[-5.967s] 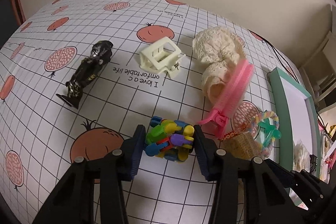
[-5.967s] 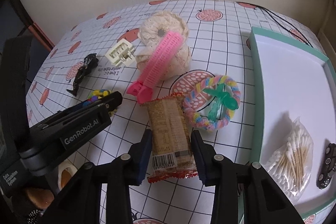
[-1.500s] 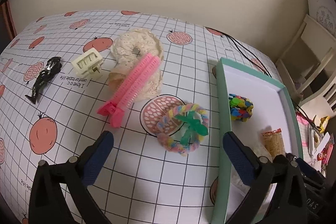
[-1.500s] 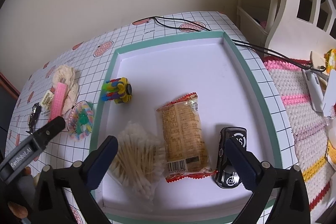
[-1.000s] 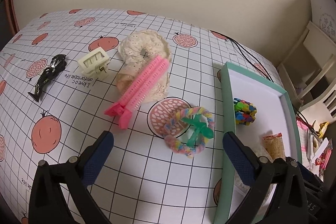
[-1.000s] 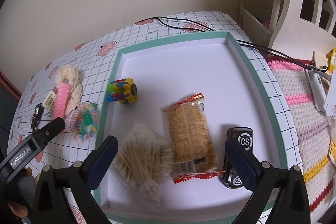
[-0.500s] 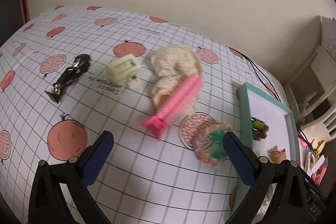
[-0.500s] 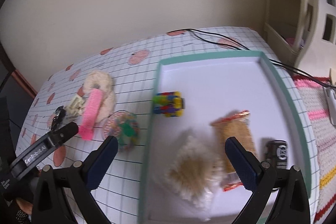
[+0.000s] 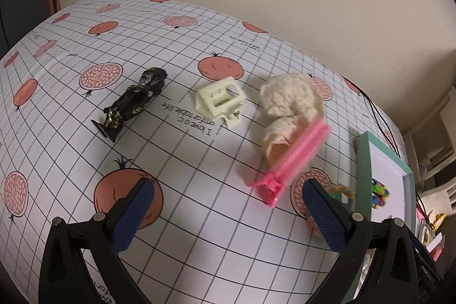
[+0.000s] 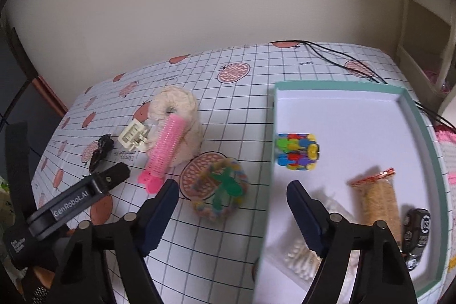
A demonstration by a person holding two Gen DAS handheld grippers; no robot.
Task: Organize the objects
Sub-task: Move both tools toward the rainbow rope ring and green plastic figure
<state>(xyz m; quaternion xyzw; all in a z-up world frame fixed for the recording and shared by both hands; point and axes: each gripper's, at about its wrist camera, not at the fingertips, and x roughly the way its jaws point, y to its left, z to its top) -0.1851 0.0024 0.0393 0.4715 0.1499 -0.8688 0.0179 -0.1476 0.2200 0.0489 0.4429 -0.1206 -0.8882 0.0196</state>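
Observation:
My left gripper (image 9: 228, 207) hangs open and empty over the grid tablecloth. Ahead of it lie a black figurine (image 9: 134, 104), a cream claw clip (image 9: 221, 101), a cream scrunchie (image 9: 290, 104) and a pink comb clip (image 9: 293, 161). My right gripper (image 10: 232, 204) is open with its jaws closing, and the pads touch nothing. A pastel ring with a green piece (image 10: 219, 190) lies on the cloth just ahead of their gap. The green-rimmed tray (image 10: 336, 84) holds a colourful block toy (image 10: 297, 151), a snack packet (image 10: 376, 198), cotton swabs (image 10: 302, 255) and a black fob (image 10: 417, 230).
A black cable (image 10: 342, 59) runs over the table's far right corner. White shelving (image 10: 421, 19) stands to the right of the table. The wall is close behind it. In the right wrist view the left gripper's finger (image 10: 108, 178) reaches in from the lower left.
Both grippers have swung left. The left one now faces the figurine and claw clip. The right one left the tray's middle for its left edge, and its jaws stand narrower.

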